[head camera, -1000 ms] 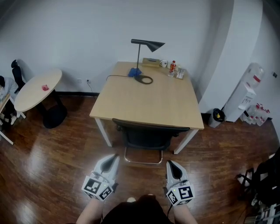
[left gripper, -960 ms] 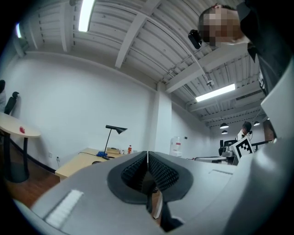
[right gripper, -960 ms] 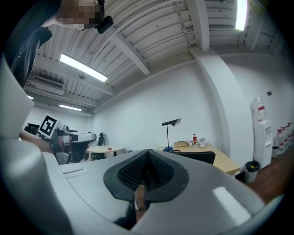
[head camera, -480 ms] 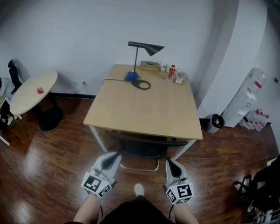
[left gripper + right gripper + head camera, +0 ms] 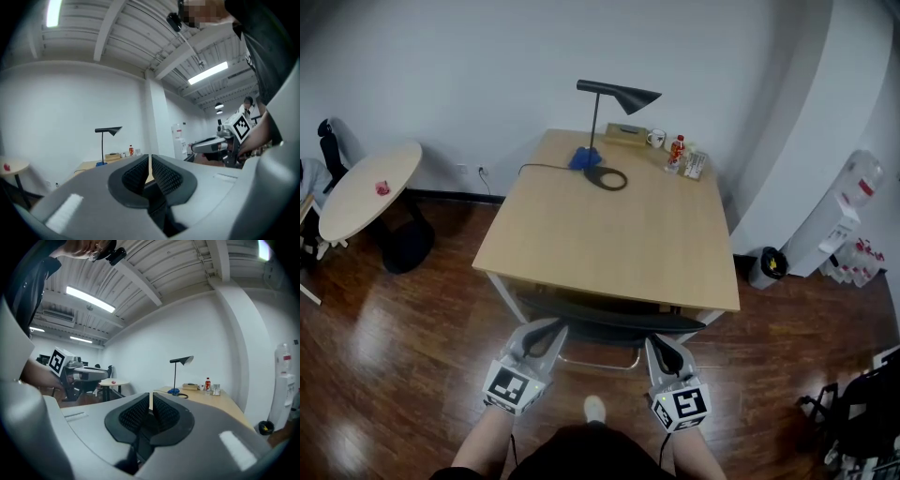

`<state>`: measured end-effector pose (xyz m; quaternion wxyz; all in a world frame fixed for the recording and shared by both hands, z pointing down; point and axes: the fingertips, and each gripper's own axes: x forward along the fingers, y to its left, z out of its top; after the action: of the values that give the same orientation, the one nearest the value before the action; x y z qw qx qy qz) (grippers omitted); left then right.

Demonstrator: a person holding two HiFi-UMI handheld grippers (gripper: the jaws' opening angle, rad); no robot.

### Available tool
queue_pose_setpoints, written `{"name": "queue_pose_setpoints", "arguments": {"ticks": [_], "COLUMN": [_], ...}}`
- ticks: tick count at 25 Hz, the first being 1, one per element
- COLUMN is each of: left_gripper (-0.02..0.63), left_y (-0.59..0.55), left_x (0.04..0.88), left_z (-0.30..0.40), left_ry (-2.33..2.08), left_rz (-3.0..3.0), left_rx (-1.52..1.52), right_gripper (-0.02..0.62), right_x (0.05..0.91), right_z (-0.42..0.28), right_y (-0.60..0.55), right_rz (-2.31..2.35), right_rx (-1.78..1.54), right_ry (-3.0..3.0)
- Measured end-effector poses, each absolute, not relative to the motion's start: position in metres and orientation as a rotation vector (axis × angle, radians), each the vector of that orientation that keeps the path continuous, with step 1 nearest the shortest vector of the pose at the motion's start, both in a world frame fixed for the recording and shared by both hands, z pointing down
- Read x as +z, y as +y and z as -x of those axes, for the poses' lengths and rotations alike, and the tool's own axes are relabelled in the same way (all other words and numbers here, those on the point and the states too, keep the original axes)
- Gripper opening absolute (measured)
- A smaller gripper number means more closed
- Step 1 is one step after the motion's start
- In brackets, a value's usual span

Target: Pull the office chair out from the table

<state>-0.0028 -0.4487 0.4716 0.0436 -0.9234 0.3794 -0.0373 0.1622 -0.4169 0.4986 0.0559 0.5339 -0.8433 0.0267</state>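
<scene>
The office chair is tucked under the wooden table (image 5: 609, 234); only its dark backrest (image 5: 600, 324) and chrome base bar show in the head view. My left gripper (image 5: 551, 330) is level at the backrest's left end, shut and holding nothing. My right gripper (image 5: 657, 345) is at the backrest's right end. Its jaws are opening, only a narrow slit apart, with nothing between them. I cannot tell whether either tip touches the backrest. In the left gripper view the pads (image 5: 140, 171) nearly meet; the right gripper view shows its pads (image 5: 136, 414) just parting.
A black desk lamp (image 5: 616, 94), a bottle (image 5: 677, 148) and a mug stand at the table's far edge. A round side table (image 5: 366, 187) is at the left. A water dispenser (image 5: 848, 211) and a small bin (image 5: 766, 265) are at the right. The floor is dark wood.
Both grippers have moved forward from open floor up to the chair's backrest, and the table has come closer in the head view. The chair has stayed put.
</scene>
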Motion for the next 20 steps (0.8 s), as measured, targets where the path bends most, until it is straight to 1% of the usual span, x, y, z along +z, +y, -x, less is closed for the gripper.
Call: {"name": "queue_pose_setpoints", "arguments": {"ticks": [2,3,4,7,9,11,14,15,17,20], "left_gripper": [0.023,0.044,0.08,0.175,0.206,0.229,0.259,0.262,0.268,0.268], "left_y": [-0.456,-0.459,-0.46,-0.463,-0.468,-0.473,-0.478,-0.479,-0.482,-0.484], "left_x": [0.481,0.487,0.493,0.513,0.522,0.529,0.545,0.551,0.565,0.581], "left_z": [-0.013,-0.022,-0.03,-0.048,-0.053,-0.055,-0.056,-0.055,-0.052,-0.05], "left_ry": [1.038,0.961,0.881,0.682,0.61,0.548,0.44,0.403,0.342,0.297], "left_rz": [2.777,2.755,2.739,2.703,2.667,2.638,2.562,2.53,2.476,2.407], "left_rx": [-0.271,-0.346,-0.416,-0.605,-0.696,-0.771,-0.912,-0.967,-1.068,-1.164], "right_gripper": [0.064,0.087,0.107,0.193,0.238,0.265,0.287,0.27,0.259,0.279], "right_x": [0.503,0.505,0.506,0.513,0.519,0.529,0.546,0.551,0.56,0.573], "right_z": [-0.159,-0.156,-0.153,-0.142,-0.136,-0.134,-0.132,-0.13,-0.129,-0.134], "right_y": [-0.428,-0.433,-0.437,-0.445,-0.449,-0.452,-0.453,-0.452,-0.448,-0.446], "right_rz": [-1.555,-1.518,-1.474,-1.315,-1.195,-1.074,-0.925,-0.876,-0.776,-0.684], "right_rx": [0.063,0.046,0.024,-0.072,-0.135,-0.177,-0.216,-0.23,-0.28,-0.429], "right_ry": [-2.556,-2.556,-2.553,-2.524,-2.49,-2.439,-2.35,-2.319,-2.236,-2.05]}}
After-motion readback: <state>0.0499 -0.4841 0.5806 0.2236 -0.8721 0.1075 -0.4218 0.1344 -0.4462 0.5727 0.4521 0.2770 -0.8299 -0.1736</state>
